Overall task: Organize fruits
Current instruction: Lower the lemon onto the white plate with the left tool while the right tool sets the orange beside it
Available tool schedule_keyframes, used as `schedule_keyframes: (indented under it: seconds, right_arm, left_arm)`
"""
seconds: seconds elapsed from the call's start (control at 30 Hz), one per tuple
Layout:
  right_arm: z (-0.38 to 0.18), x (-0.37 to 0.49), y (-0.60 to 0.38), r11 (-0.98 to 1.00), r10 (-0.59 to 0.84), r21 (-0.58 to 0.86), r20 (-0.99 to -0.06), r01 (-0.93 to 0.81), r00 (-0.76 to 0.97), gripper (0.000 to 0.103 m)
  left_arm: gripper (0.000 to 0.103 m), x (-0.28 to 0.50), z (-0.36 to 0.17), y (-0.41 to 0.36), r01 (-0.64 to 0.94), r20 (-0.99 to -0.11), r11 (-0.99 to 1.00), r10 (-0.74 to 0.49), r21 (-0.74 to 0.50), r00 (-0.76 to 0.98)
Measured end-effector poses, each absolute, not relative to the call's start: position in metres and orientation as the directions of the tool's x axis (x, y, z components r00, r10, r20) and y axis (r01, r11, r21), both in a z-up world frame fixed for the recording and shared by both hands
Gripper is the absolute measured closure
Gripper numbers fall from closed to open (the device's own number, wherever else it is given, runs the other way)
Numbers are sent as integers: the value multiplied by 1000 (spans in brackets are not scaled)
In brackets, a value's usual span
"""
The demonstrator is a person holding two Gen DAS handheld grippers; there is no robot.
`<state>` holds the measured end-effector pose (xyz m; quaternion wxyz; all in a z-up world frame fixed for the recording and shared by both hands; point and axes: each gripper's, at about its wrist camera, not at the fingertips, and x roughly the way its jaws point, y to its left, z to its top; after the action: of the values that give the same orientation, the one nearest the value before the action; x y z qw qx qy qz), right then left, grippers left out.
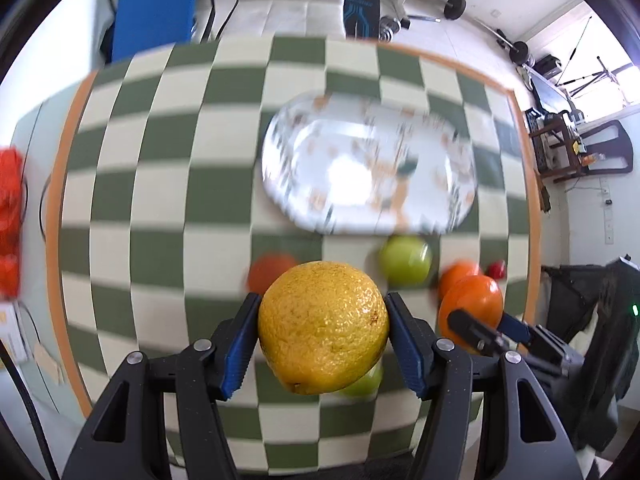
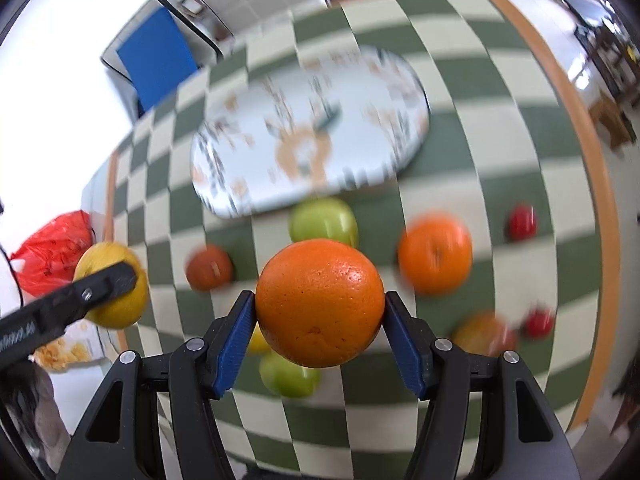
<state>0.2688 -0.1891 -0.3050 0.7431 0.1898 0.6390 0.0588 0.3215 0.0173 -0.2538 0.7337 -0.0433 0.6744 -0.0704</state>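
My left gripper is shut on a large yellow citrus fruit, held above the checked table. My right gripper is shut on an orange; the same orange and gripper show at the right of the left wrist view. An oval patterned plate lies beyond both, with no fruit on it. On the cloth lie green apples, another orange, a dark orange fruit, small red fruits and a blurred yellow-red fruit.
The green-and-cream checked tablecloth has an orange border; its edges are close on the left and right. A red plastic bag lies off the table's left side. A blue panel and gym gear stand behind.
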Motion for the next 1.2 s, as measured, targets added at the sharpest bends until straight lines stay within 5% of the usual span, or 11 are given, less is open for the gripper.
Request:
schedule_keyframes:
  seconds: [0.43,0.93,1.03,1.2]
  right_arm:
    - [-358,440,-181,971,234,238,-963,12,131,37]
    - [-388,485,-185,966,253,251,-967,-55,30,35]
    - [-383,486,-189,964,264,262,-964,-41,40,31]
    - [-369,481,-193,962,272,272,-961,-17,50,21]
  left_arm:
    - [44,484,-343,-32,-82,-967,977,-208,-197,-149]
    - [43,512,-389,-42,-128,-951,976,-203,-177,-232]
    - [23,513,-386,-43,-123,-953,975,-210,-186,-221]
    - [19,512,-365,-40,-104,-971,981,-180,-164,-160]
